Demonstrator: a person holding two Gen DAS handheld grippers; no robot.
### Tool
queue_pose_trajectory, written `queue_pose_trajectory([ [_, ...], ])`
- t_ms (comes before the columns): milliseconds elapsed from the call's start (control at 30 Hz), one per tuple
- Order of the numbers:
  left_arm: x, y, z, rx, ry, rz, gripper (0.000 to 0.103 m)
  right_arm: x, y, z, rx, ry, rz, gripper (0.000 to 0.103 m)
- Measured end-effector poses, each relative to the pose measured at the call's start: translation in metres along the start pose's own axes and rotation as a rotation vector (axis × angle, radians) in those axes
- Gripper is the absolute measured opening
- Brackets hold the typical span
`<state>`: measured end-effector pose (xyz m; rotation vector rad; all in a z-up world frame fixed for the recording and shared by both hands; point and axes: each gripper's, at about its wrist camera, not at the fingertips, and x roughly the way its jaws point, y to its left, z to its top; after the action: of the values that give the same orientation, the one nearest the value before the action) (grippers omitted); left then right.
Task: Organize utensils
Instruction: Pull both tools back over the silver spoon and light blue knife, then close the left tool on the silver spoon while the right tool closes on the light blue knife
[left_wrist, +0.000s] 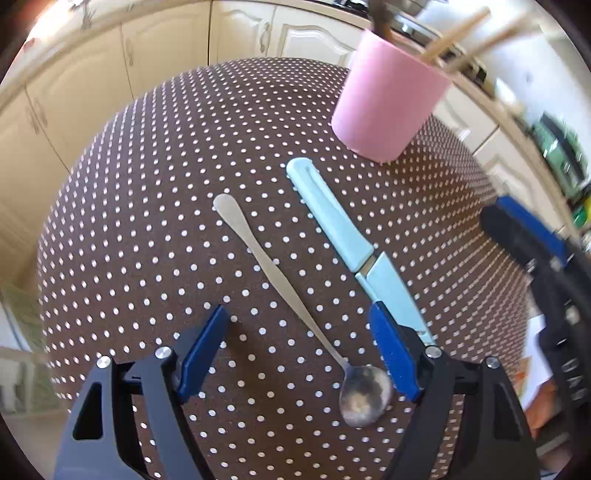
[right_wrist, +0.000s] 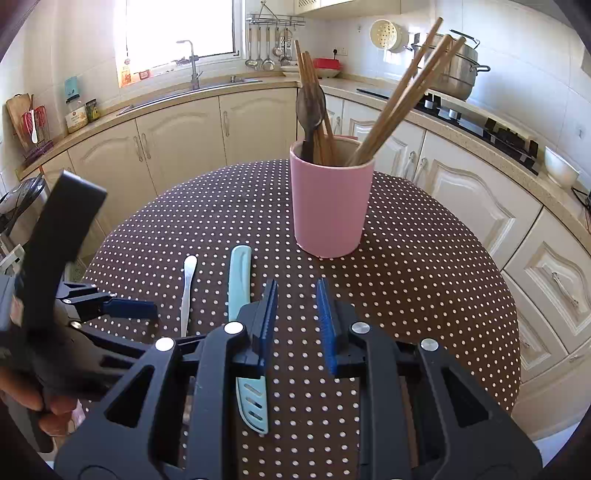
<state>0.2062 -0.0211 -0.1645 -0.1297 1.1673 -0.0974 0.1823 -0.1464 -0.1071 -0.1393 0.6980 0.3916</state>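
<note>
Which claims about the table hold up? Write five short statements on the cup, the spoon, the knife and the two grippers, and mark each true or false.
1. The pink cup stands upright on the dotted tablecloth. True.
2. The pink cup is empty. False: wooden chopsticks and a dark spoon stand in it.
3. The metal spoon and the light blue knife lie side by side on the cloth. True.
4. The left gripper grips the metal spoon. False: its jaws are wide open, one on each side of the spoon.
5. The right gripper holds the knife. False: nothing is between its narrowly parted jaws.
</note>
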Motion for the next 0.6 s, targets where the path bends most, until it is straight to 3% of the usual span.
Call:
queue_pose_trajectory([
  [133, 0.008, -0.02, -0.009, 0.091, -0.021, 0.11, 0.077, -0.002, -0.003, 0.0, 0.007, 0.004, 0.015, 0.023],
  [200, 0.01, -0.025, -0.013, 0.134, -0.037, 0.128, 0.074, 0.0, -0.005, 0.0, 0.011, 0.015, 0.017, 0.023],
  [233, 0.009, -0.025, -0.013, 0.141, -0.04, 0.126, 0.064, 0.0, -0.006, 0.001, 0.012, 0.02, 0.018, 0.023],
  [267, 0.007, -0.025, -0.014, 0.142, -0.042, 0.125, 0.047, 0.002, -0.006, 0.001, 0.014, 0.03, 0.022, 0.023],
  [367, 0.002, -0.012, -0.015, 0.141, -0.038, 0.106, 0.018, 0.012, -0.005, 0.004, 0.007, 0.065, -0.014, 0.023],
  [600, -0.003, 0.028, 0.001, 0.085, -0.04, -0.026, 0.006, 0.043, 0.004, 0.012, -0.007, 0.188, 0.031, 0.023],
])
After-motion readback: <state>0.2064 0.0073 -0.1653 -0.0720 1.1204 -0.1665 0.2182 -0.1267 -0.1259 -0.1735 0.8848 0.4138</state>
